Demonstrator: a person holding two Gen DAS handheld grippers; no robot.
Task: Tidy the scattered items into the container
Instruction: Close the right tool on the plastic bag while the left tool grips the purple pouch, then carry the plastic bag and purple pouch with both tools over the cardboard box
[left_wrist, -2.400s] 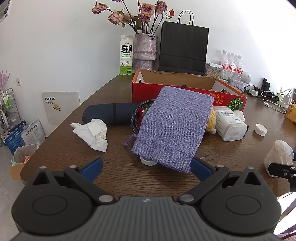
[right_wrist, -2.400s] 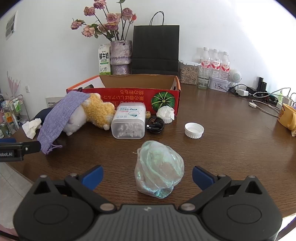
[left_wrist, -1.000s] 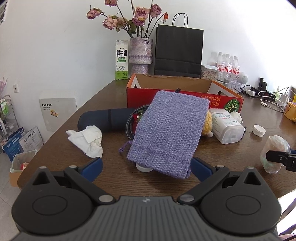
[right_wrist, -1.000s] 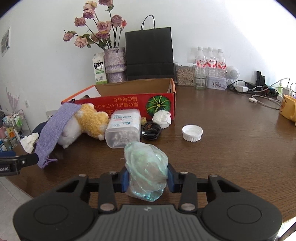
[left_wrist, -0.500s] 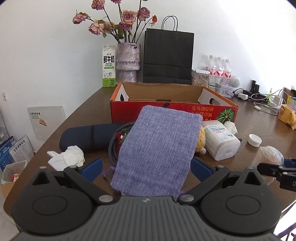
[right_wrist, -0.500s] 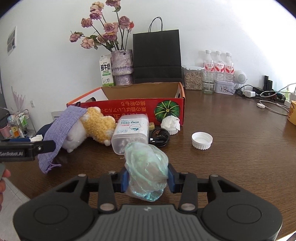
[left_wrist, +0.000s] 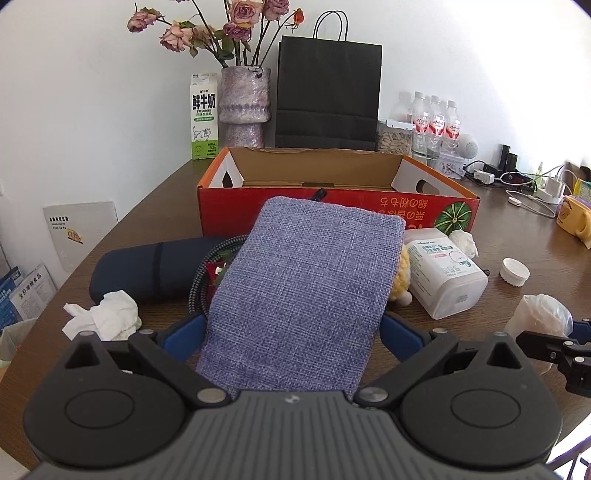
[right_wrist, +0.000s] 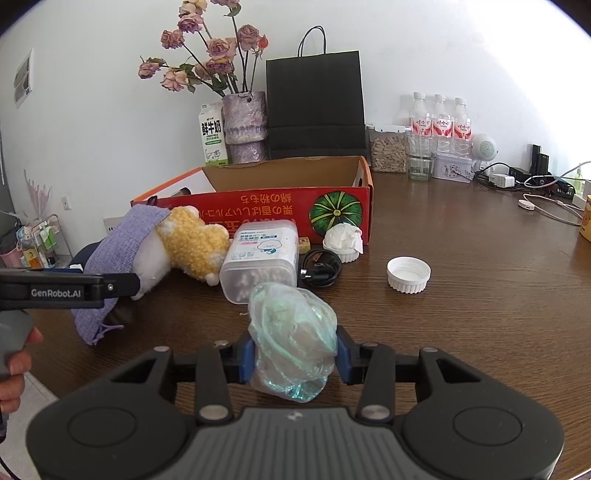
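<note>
- Right gripper (right_wrist: 295, 356) has its blue pads pressed on both sides of the crumpled iridescent plastic bag (right_wrist: 291, 334); the bag sits between them, low over the wooden table (right_wrist: 461, 314).
- Left gripper (left_wrist: 293, 332) stands with its jaws wide apart, the lilac woven pouch (left_wrist: 306, 291) lying between them but not pinched; its near edge runs in under the gripper body.
- The pouch is draped over a yellow-and-white plush toy (right_wrist: 184, 245), in front of the red cardboard box (left_wrist: 332, 199).
- The box looks empty as far as its inside shows, only bare cardboard, so I judge the tidying barely begun.
- Left on the table: the clear tub of cotton swabs (right_wrist: 262, 260), a black coiled cable (right_wrist: 319, 267), a white cap (right_wrist: 408, 275), a crumpled tissue (left_wrist: 107, 315), a dark blue case (left_wrist: 155, 269), another white wad (right_wrist: 343, 240) by the box.
- Likely next: carry the bag over the box rim, then close on the pouch.
</note>
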